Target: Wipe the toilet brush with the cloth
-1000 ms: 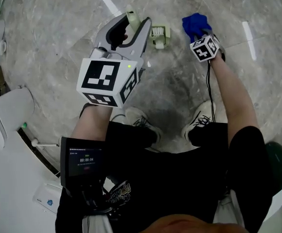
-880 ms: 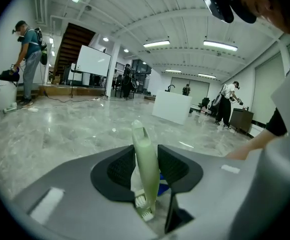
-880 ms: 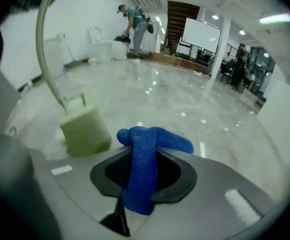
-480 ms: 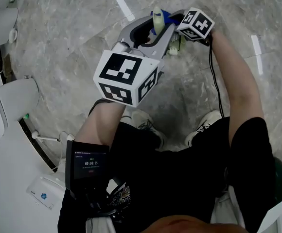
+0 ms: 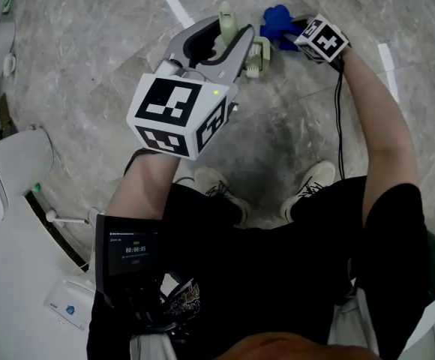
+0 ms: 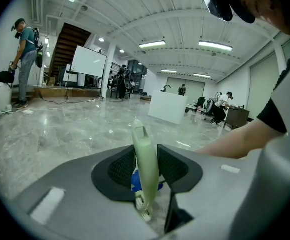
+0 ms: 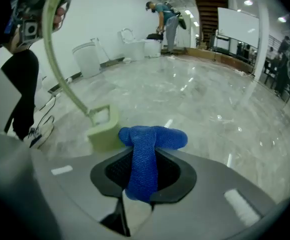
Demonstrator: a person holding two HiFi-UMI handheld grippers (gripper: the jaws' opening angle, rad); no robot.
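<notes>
The cloth (image 5: 276, 21) lies just right of the toilet brush (image 5: 226, 21).

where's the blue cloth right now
Head view, upper right: the blue cloth is pinched in the right gripper, held above the floor just right of the pale green toilet brush.

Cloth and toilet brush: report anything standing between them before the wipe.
Nothing visible does. The cloth, shut in the right hand-held gripper, has open air across to the toilet brush beside it. The left hand-held gripper, its jaws just closed further, grips the handle and covers only that stretch.
</notes>
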